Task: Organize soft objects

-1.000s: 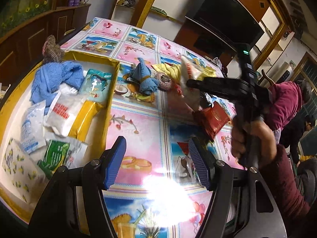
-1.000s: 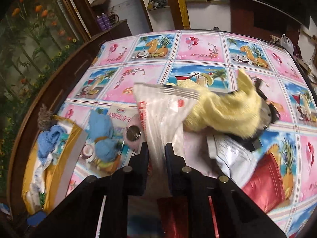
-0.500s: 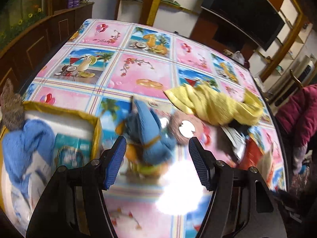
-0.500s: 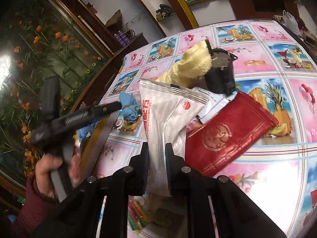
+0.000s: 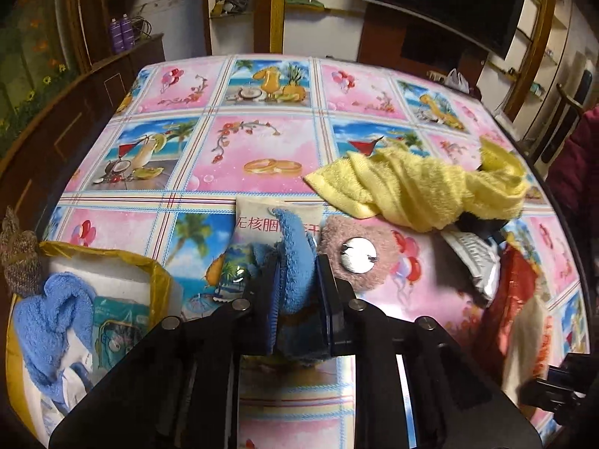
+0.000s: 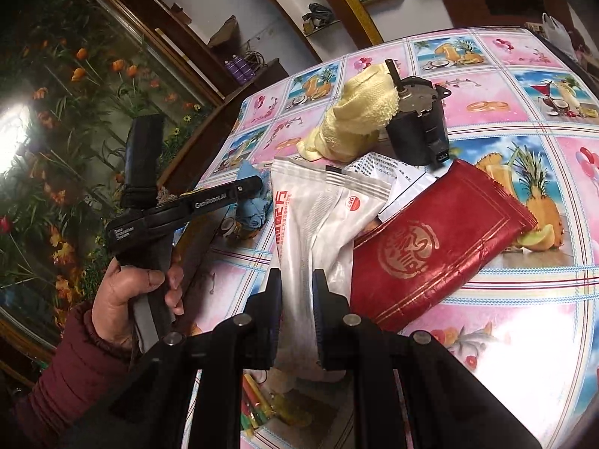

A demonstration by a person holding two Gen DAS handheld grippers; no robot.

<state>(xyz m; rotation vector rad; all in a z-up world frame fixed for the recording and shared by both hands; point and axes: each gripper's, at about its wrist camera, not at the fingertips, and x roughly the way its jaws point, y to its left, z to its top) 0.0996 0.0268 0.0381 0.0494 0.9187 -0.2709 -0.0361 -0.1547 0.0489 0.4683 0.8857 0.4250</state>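
A rolled blue cloth (image 5: pixel 294 232) lies on the flowered tablecloth, and my left gripper (image 5: pixel 297 258) is closing on it, its pads pressing both sides. Under the cloth is a white packet with red print (image 5: pixel 254 220). My right gripper (image 6: pixel 296 273) is shut on a long white plastic packet (image 6: pixel 318 217), held above the table's near edge. The right wrist view also has the left gripper's body (image 6: pixel 209 202) at the left, held by a hand (image 6: pixel 131 292). A yellow towel (image 5: pixel 419 191) lies to the right of the blue cloth.
A yellow-rimmed box (image 5: pixel 157 273) at the left holds a blue towel (image 5: pixel 56 310) and several packets. A pink fuzzy pad with a metal disc (image 5: pixel 359 258), a silver packet (image 5: pixel 475 258), a red packet (image 6: pixel 438 243) and a black motor (image 6: pixel 419 127) lie nearby.
My left gripper swung from beside the box to the blue cloth and closed on it. My right gripper carried the white packet back toward the near edge, then kept still.
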